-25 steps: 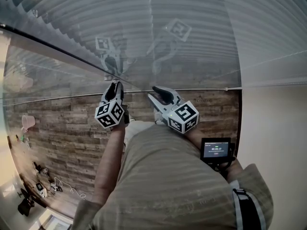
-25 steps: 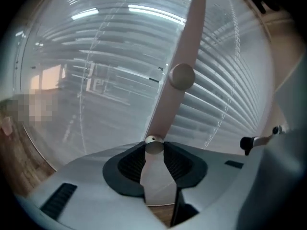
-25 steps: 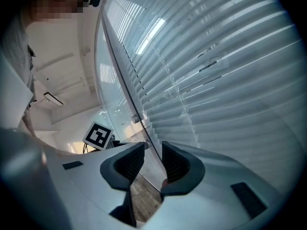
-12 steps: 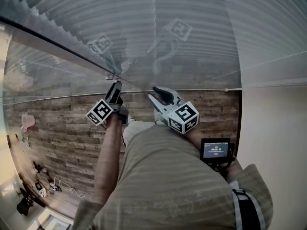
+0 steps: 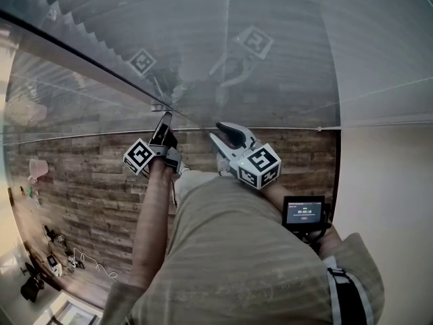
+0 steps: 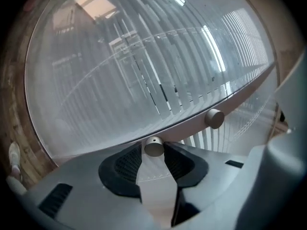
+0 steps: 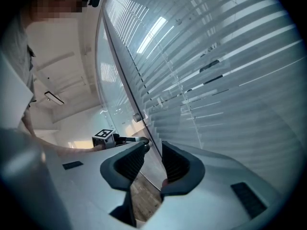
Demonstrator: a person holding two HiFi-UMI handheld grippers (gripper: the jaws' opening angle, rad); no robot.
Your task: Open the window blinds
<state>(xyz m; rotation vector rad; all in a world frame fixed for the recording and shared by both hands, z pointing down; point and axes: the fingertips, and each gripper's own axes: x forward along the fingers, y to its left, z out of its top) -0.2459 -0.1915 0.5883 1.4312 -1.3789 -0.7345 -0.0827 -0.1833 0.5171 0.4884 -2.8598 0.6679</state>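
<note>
While your left gripper (image 5: 164, 122) clamps the knob (image 6: 153, 147), the blinds (image 7: 230, 56) stand only partly open; more turning appears needed. Your right gripper (image 7: 154, 148) idles part-open, empty.

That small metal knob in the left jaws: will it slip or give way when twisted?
The knob looks like smooth, round metal, so it may slip between the ribbed pads. It looks rigid and fixed to the frame, so it should probably turn, not bend.

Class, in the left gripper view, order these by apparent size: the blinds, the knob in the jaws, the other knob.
1. blinds
2. held knob and other knob: they look alike; the held one is nearer, so unranked.
</note>
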